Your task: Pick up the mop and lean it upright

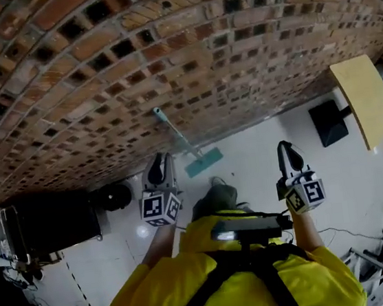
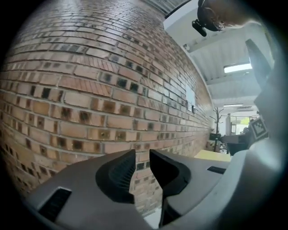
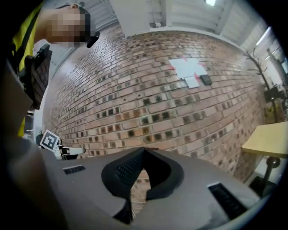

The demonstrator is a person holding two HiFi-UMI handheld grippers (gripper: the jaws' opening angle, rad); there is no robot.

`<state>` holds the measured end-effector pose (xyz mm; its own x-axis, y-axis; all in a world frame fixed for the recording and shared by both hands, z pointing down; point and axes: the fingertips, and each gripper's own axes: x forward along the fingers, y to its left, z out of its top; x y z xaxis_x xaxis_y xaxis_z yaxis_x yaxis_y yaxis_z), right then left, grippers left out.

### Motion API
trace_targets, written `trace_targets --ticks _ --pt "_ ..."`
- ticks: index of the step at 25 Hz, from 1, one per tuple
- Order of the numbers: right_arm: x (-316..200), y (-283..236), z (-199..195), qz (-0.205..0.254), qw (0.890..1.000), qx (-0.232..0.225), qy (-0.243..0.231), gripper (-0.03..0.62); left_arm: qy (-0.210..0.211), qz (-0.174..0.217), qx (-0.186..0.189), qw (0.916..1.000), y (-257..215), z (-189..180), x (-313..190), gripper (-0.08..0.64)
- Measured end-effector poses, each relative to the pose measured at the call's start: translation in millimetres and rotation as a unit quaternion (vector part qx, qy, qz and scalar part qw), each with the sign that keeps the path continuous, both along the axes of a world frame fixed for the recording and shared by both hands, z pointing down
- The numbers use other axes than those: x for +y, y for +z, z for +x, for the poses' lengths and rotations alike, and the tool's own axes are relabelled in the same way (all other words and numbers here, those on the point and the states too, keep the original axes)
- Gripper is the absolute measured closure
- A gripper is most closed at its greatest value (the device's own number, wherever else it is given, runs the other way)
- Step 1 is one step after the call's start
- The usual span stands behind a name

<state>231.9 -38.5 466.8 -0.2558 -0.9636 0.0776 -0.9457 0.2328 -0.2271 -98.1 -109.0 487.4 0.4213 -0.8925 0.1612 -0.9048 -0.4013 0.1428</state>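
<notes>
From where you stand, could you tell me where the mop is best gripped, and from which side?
Grip the slim handle about midway up, coming from the open room side. The mop leans against the brick wall, so nothing fits behind it, and its flat teal head on the floor looks too wide for jaws.

Parted jaws before brick wall (image 2: 90,90)

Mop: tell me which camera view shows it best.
Head view: the whole mop leans against the brick wall, its teal head on the floor. Neither gripper view shows the mop at all.
</notes>
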Motion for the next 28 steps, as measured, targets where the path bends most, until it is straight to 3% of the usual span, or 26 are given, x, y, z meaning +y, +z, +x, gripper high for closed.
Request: trace_targets --ticks 2,4,8,14,17,20,22,28 --pt "-28.1 2.8 -21.2 -0.013 0.999 -0.003 -0.029 0.588 -0.029 -0.01 -0.011 0.9995 13.7 -12.0 -13.5 0.463" --pt "-53.4 -2.0 -43.5 -0.018 0.998 -0.006 -0.055 0.588 -0.048 -0.03 -0.019 0.9982 36.2 -20.0 -39.8 0.339" --pt "-93.8 -5.4 -70.6 -0.032 0.994 0.008 -0.102 0.588 -0.068 -0.068 -0.02 0.9952 97.4 -22.1 -103.9 0.36" --pt "-136.9 11.1 -69.4 -0.055 0.994 0.002 -0.091 0.588 -0.083 -0.087 -0.042 0.9919 153.7 -17.9 -188.5 0.361" --pt "-140.7 14.1 -66.8 -0.057 0.994 0.02 -0.092 0.588 -0.095 -0.1 -0.047 0.9894 170.0 -14.5 -202.6 0.394" --pt "-148.7 16.0 -60.7 -0.051 0.993 0.038 -0.096 0.588 -0.134 -0.101 -0.062 0.9838 174.5 -16.4 -215.9 0.402" --pt "-149.6 21.8 -58.0 -0.064 0.993 0.036 -0.092 0.588 -0.155 -0.1 -0.071 0.9803 176.2 -20.5 -215.4 0.448" --pt "-157.5 22.1 -54.3 -0.053 0.994 0.04 -0.085 0.588 -0.123 -0.089 -0.062 0.9865 161.8 -12.9 -180.4 0.453"
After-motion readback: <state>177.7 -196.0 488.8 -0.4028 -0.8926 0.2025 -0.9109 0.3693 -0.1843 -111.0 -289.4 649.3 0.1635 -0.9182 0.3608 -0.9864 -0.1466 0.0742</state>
